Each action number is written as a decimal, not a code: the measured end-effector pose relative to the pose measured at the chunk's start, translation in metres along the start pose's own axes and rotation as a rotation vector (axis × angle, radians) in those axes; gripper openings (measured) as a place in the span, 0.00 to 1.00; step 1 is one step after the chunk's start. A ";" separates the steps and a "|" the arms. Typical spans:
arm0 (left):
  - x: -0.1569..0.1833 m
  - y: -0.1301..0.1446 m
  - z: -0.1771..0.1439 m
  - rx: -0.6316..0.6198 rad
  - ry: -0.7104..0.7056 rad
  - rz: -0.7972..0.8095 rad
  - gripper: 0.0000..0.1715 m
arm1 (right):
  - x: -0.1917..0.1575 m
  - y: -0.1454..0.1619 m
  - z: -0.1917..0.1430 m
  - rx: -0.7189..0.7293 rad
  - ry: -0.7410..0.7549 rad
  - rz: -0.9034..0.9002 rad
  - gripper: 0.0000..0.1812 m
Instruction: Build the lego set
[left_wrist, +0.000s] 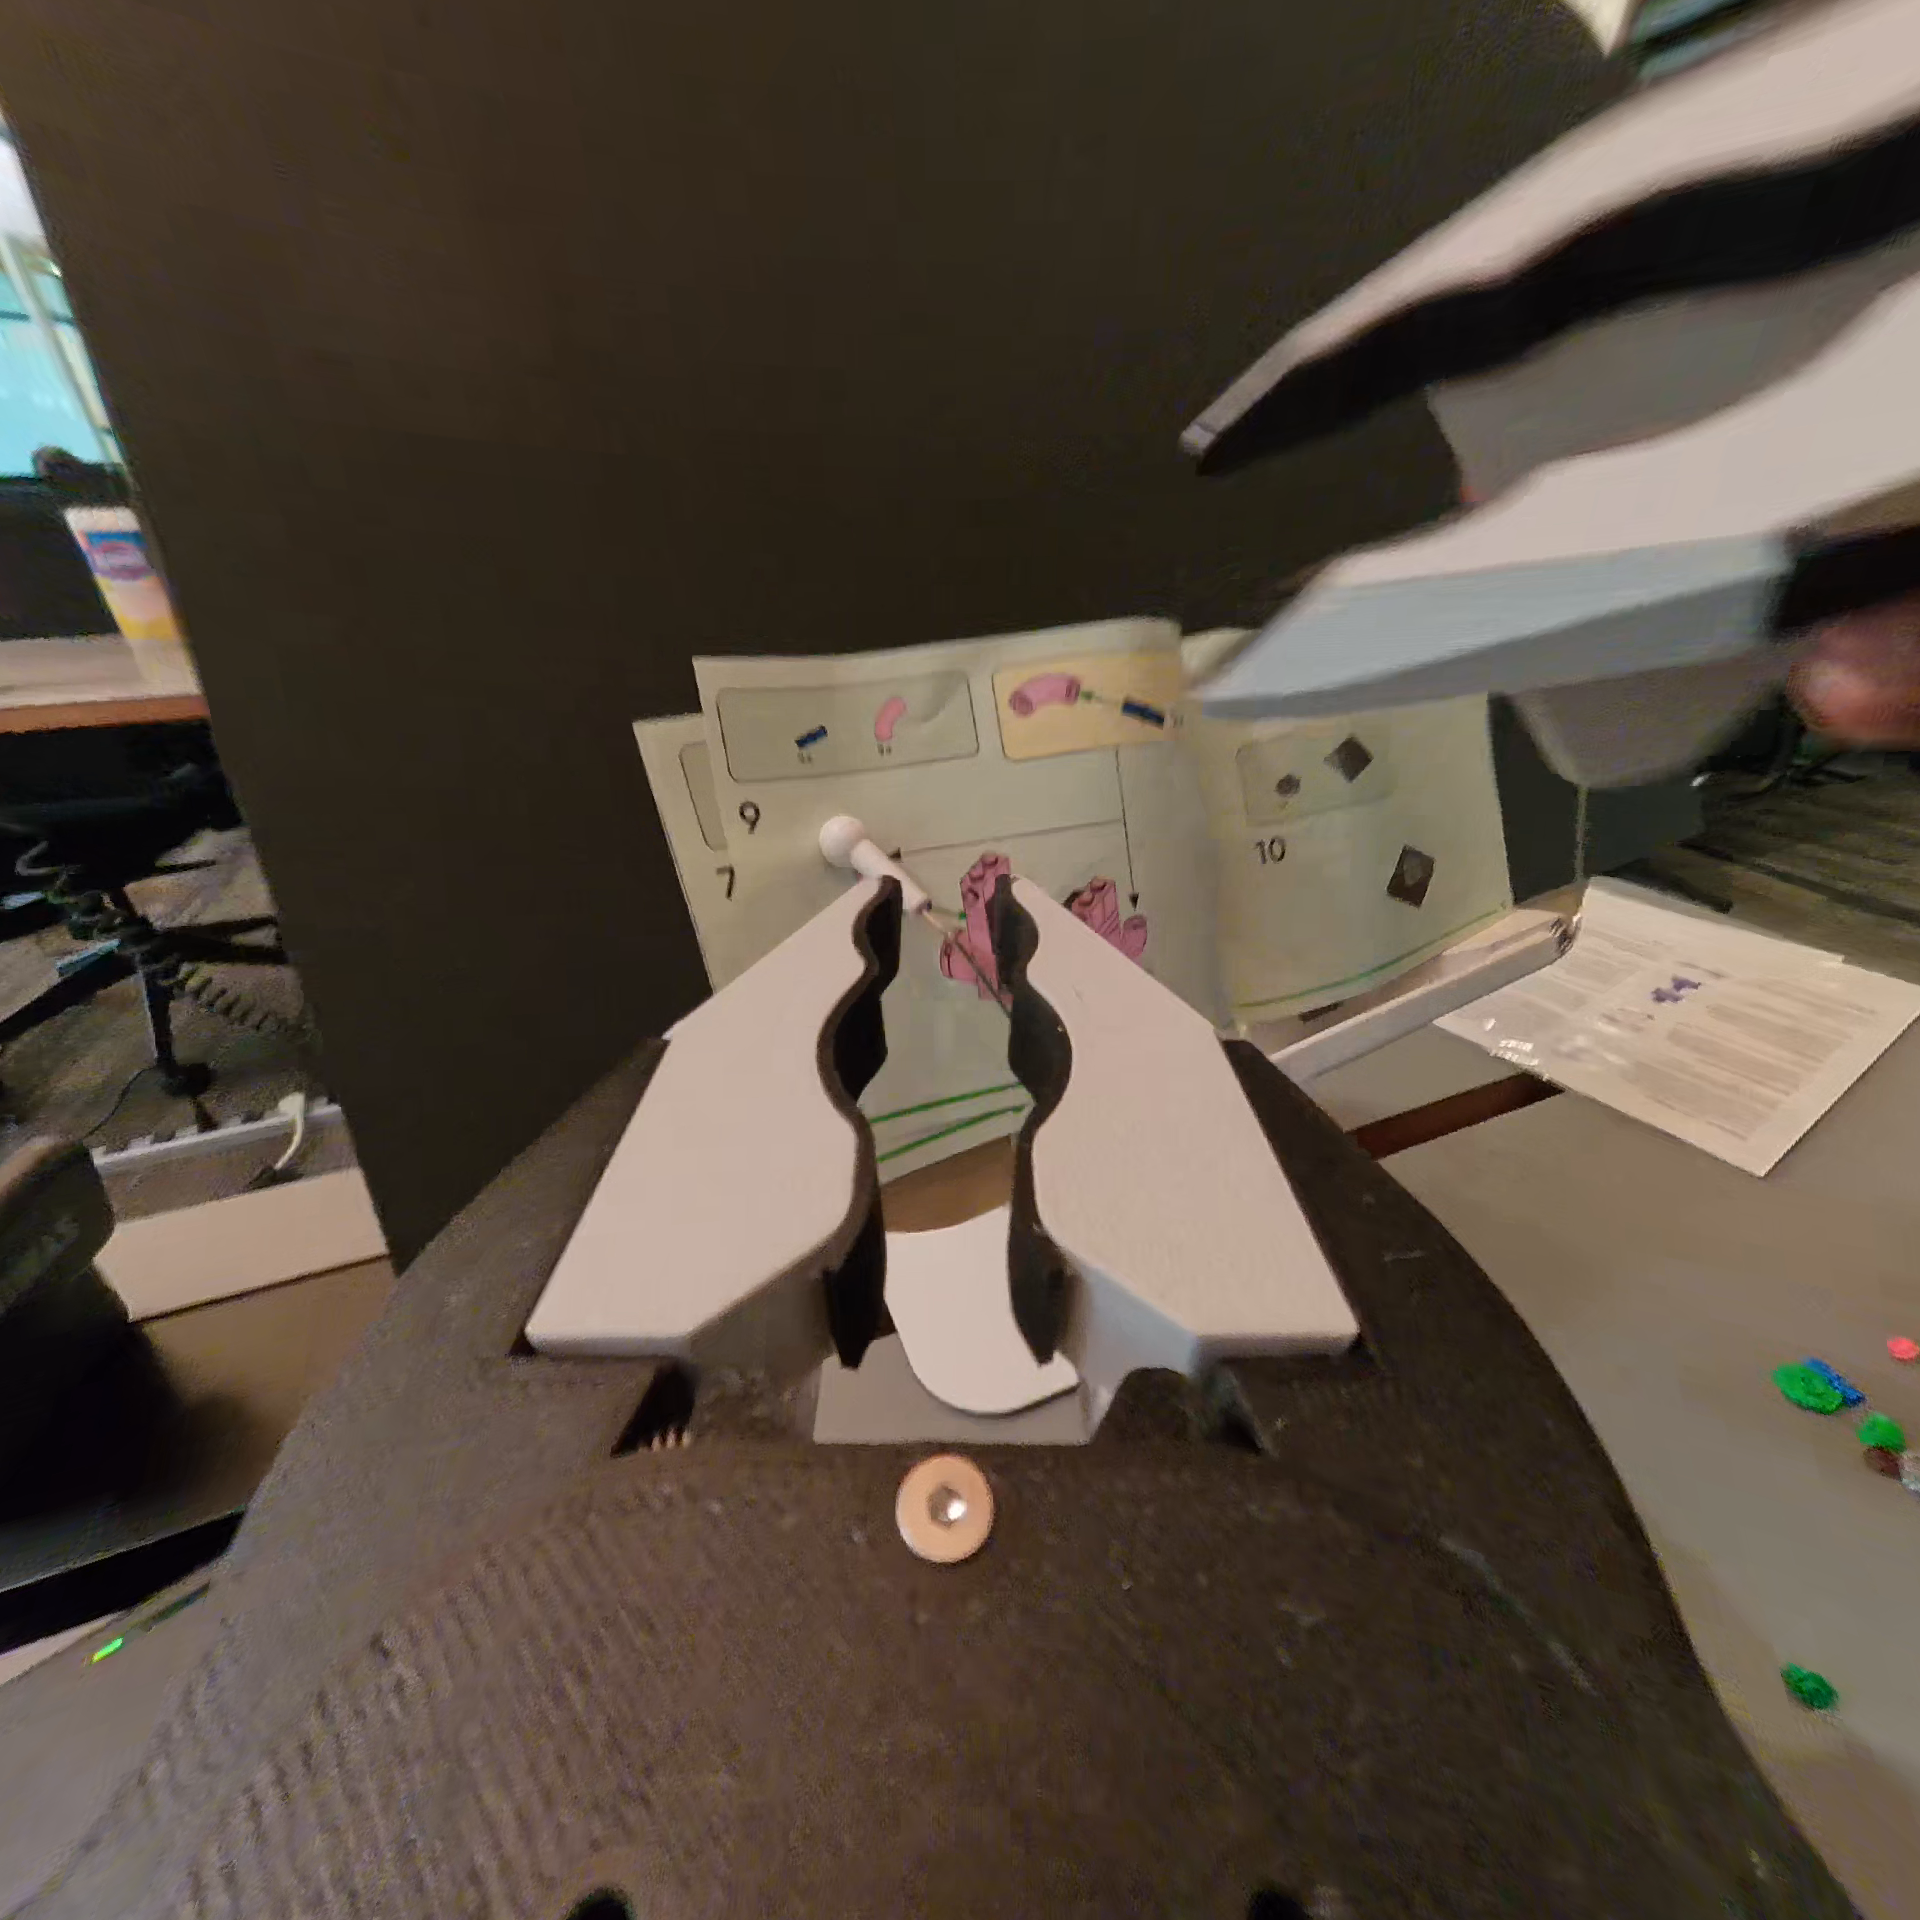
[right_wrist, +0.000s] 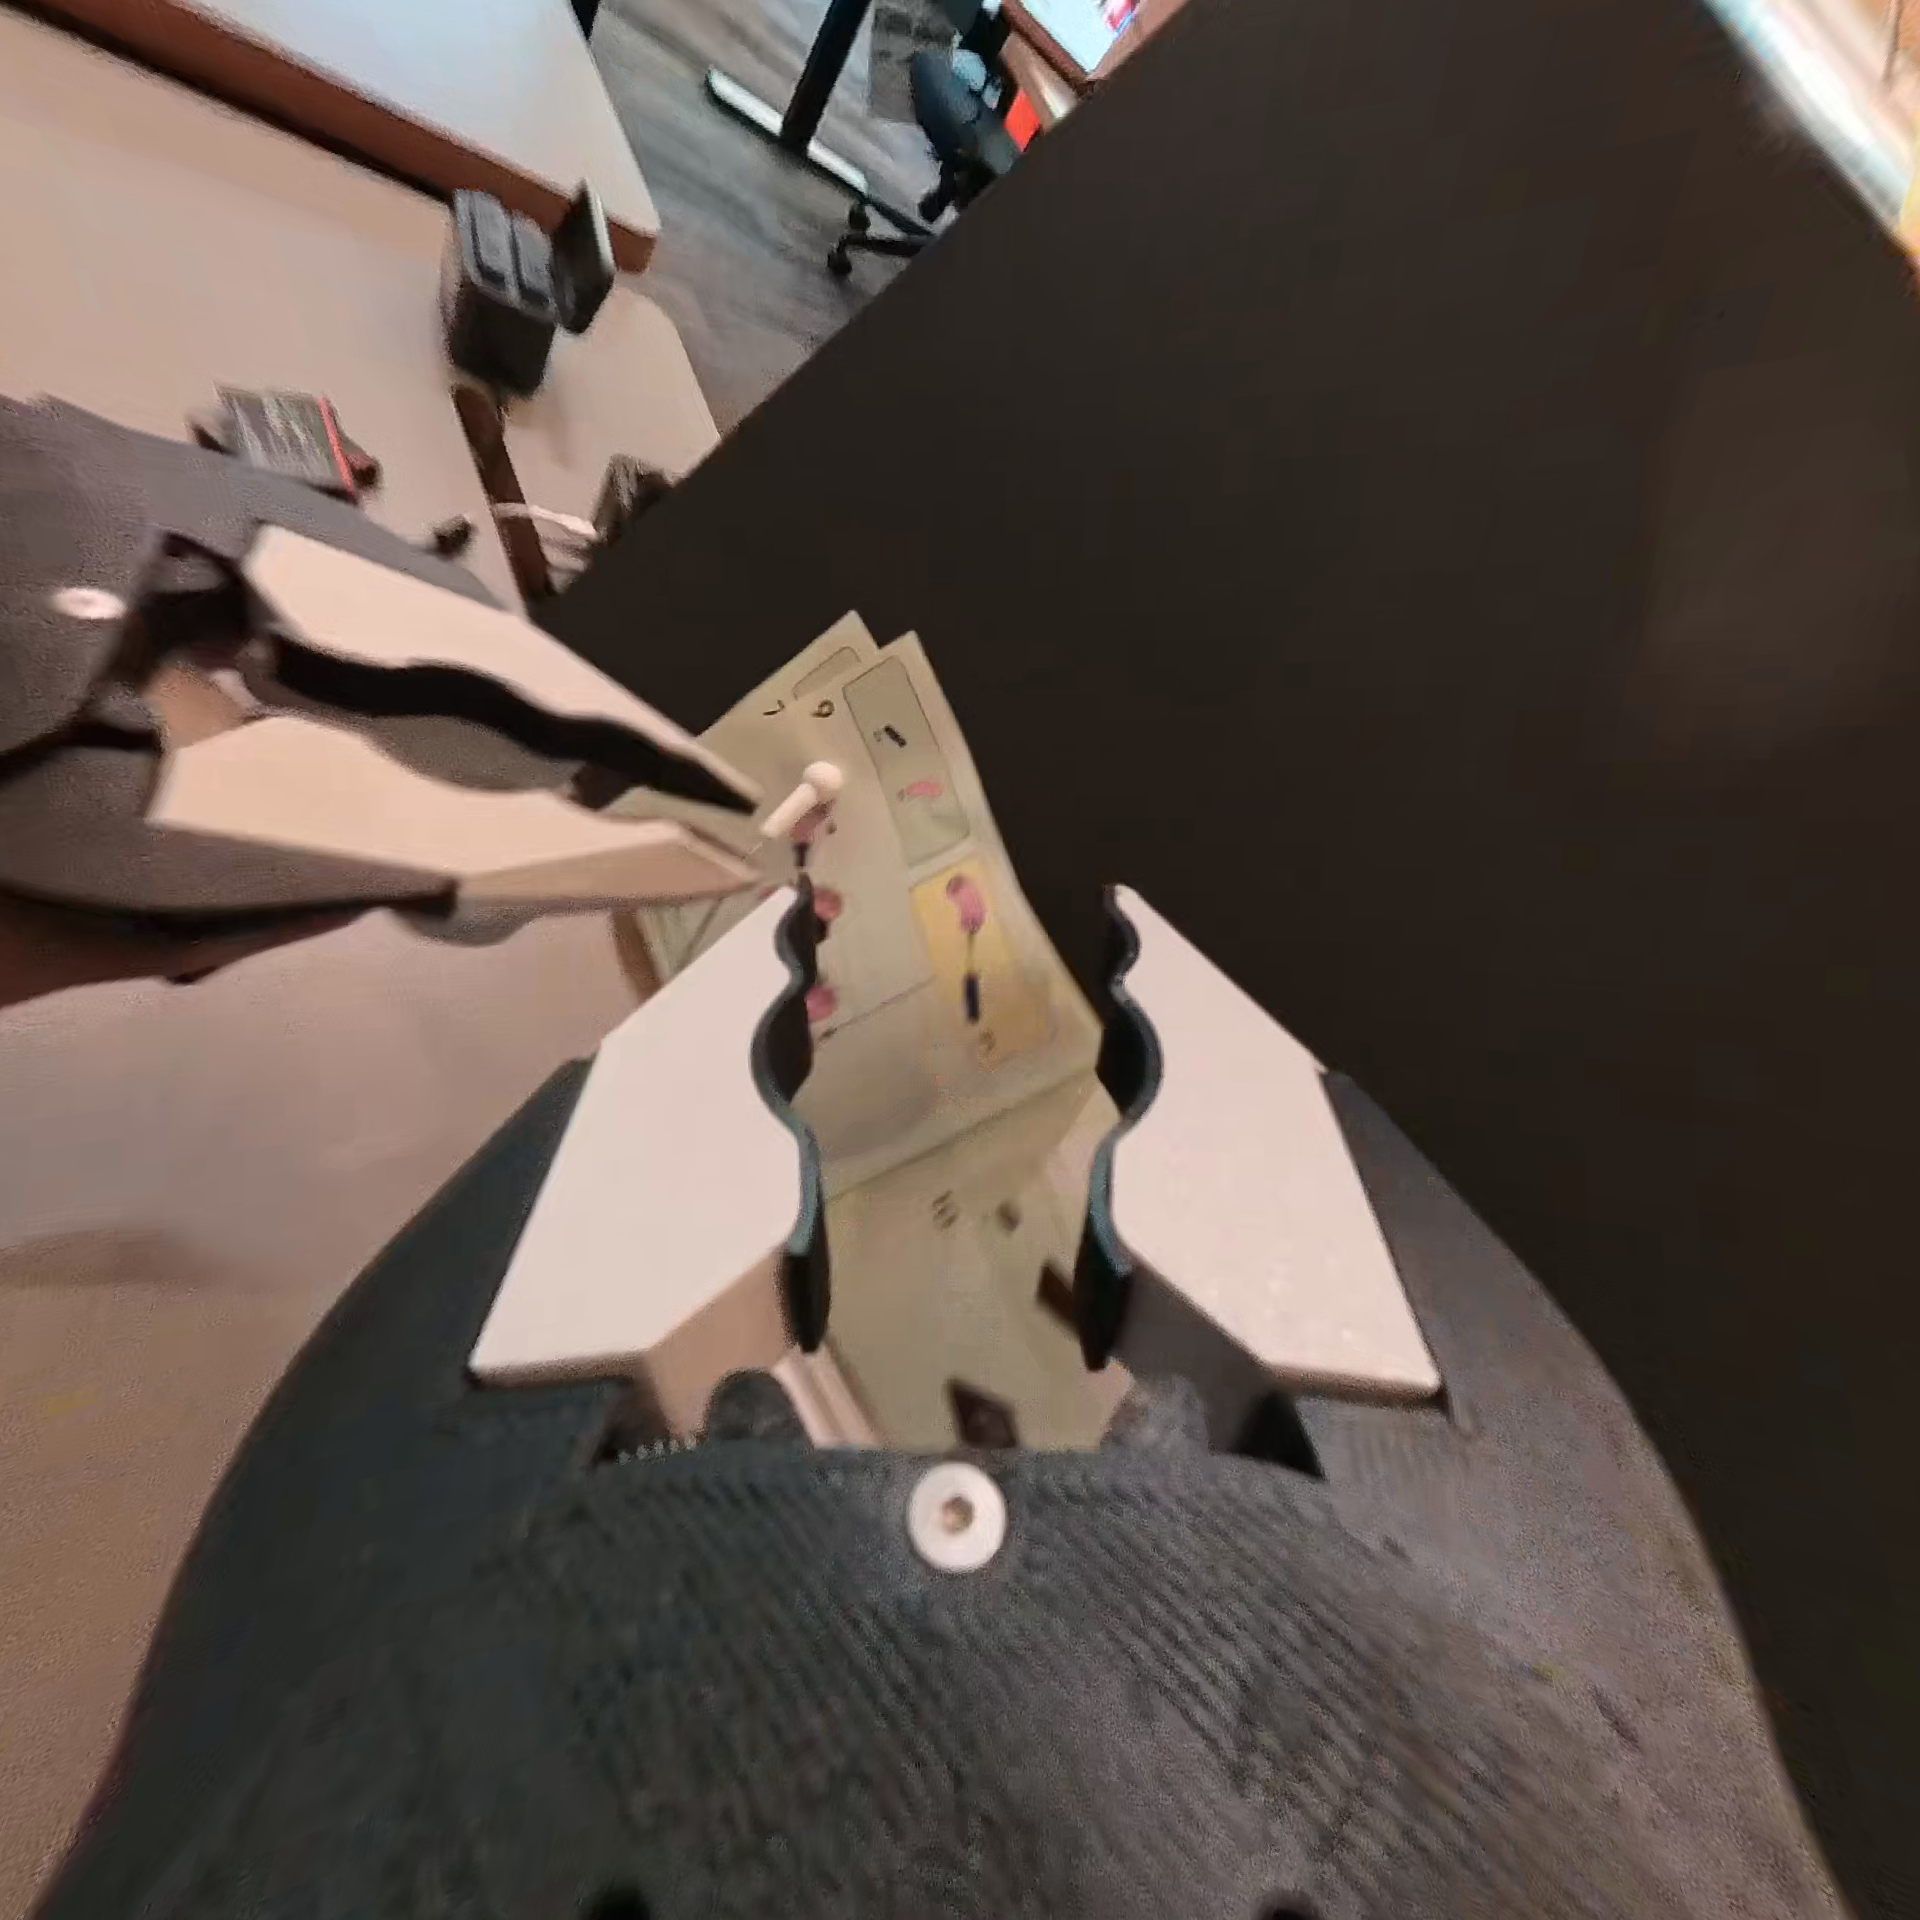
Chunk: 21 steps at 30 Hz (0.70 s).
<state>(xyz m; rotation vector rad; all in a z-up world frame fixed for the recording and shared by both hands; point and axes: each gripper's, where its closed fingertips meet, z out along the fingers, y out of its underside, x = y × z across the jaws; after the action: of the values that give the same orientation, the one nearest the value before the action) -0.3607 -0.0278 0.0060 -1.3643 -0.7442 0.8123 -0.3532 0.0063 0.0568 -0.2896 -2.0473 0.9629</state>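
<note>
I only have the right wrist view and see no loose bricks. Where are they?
Observer: Green, blue and red pieces sit clustered on the grey table, to the right of the left hand-held gripper.
Operator: Any strays?
Observer: One green piece lies alone, nearer the camera than the cluster.
Operator: Anything beside the booklet?
Observer: A printed white sheet lies flat to the right of the booklet.

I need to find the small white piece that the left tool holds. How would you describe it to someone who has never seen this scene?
Find the tall black board standing on the table, then the open instruction booklet leaning against it. In front of its left page, the left tool pinches a small white peg at its tips. Unlike the flat printed pink pieces, it is real, white, and has a round ball end.
</note>
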 end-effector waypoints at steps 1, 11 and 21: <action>0.000 -0.007 -0.004 0.027 0.009 -0.009 0.10 | -0.005 0.002 -0.016 0.022 -0.012 0.072 0.30; 0.022 -0.071 -0.035 0.130 0.154 -0.160 0.22 | -0.098 0.096 -0.145 0.130 -0.066 0.737 0.33; 0.129 0.073 -0.117 -0.288 0.380 0.121 0.22 | -0.163 0.186 -0.178 -0.018 -0.055 0.772 0.00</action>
<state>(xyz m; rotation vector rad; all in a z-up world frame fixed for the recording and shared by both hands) -0.1978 0.0207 -0.0762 -1.7748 -0.4941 0.5267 -0.1387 0.1439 -0.1106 -1.1275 -2.0103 1.4070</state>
